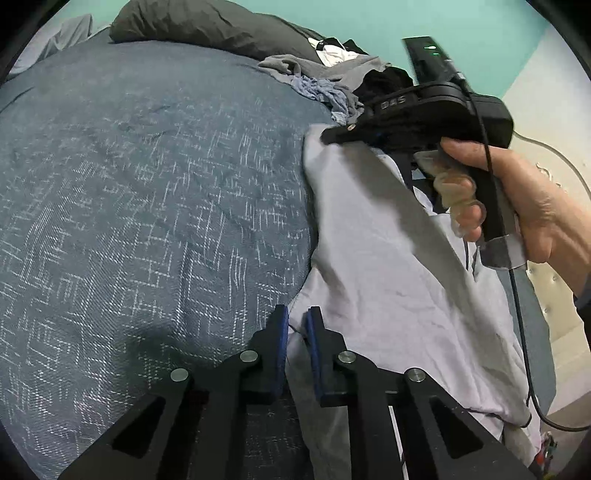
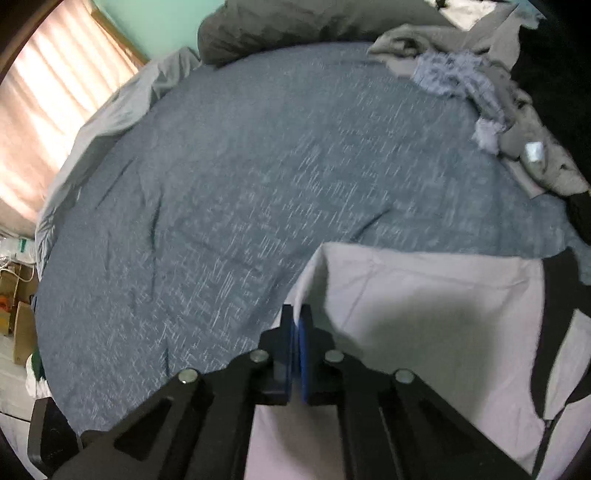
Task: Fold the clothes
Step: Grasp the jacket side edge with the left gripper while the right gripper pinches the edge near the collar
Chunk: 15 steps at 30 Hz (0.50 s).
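Observation:
A pale lavender garment (image 1: 369, 258) (image 2: 424, 295) with dark trim lies along the near right side of the bed. My left gripper (image 1: 295, 325) pinches the garment's near edge, and a fold of cloth runs up between its blue pads. My right gripper (image 2: 296, 325) has its pads pressed together on the garment's left edge, which lifts toward the tips. In the left wrist view a hand holds the right gripper (image 1: 328, 137) with its tip on the far corner of the garment.
A blue-grey bedspread (image 1: 147, 184) (image 2: 240, 184) covers the bed. A heap of unfolded clothes (image 1: 332, 85) (image 2: 480, 85) sits at the far right, beside a dark grey pillow (image 1: 207, 26) (image 2: 295, 26). A curtain (image 2: 44, 110) and boxes (image 2: 18, 332) stand beyond the left edge.

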Each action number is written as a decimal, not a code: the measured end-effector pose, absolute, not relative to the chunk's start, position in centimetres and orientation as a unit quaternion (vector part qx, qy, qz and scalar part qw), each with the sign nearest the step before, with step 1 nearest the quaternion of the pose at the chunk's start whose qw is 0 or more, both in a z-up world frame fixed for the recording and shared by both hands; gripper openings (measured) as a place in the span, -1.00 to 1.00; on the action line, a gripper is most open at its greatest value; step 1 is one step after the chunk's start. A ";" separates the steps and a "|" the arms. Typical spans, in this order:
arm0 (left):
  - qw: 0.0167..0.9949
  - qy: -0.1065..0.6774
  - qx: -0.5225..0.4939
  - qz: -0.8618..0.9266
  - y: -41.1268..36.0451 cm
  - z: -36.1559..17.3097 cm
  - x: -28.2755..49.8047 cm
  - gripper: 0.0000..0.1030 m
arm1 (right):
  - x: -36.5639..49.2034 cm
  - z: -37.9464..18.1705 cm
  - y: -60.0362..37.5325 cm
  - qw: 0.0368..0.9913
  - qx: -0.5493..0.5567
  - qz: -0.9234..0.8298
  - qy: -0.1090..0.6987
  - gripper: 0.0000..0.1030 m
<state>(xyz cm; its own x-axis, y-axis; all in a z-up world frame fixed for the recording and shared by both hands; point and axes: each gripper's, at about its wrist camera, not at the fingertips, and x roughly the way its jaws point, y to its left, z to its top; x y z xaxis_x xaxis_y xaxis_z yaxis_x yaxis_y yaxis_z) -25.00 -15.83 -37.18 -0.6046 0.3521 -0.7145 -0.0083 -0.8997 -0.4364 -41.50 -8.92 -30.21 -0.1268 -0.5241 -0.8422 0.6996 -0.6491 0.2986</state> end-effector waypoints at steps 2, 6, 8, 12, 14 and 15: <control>0.104 -0.199 -0.432 0.874 -15.8 -37.2 -25.0 -0.78 | -41.7 -29.9 -8.2 0.401 0.510 -0.756 0.086 -0.98; 0.104 -0.199 -0.432 0.873 -15.7 -37.4 -25.0 -0.79 | -41.5 -30.0 -8.3 0.390 0.502 -0.767 0.085 -0.98; 0.103 -0.205 -0.431 0.873 -15.5 -37.4 -24.7 -0.79 | -41.5 -30.2 -8.5 0.383 0.500 -0.772 0.088 -0.98; 0.093 -0.210 -0.425 0.876 -16.0 -36.8 -24.5 -0.79 | -41.5 -30.4 -8.3 0.377 0.494 -0.779 0.082 -0.98; 0.090 -0.215 -0.421 0.877 -16.3 -36.6 -24.4 -0.80 | -41.5 -30.1 -8.3 0.379 0.483 -0.786 0.078 -0.97; 0.089 -0.217 -0.421 0.876 -16.5 -36.6 -24.3 -0.80 | -41.5 -29.8 -8.3 0.377 0.476 -0.791 0.075 -0.96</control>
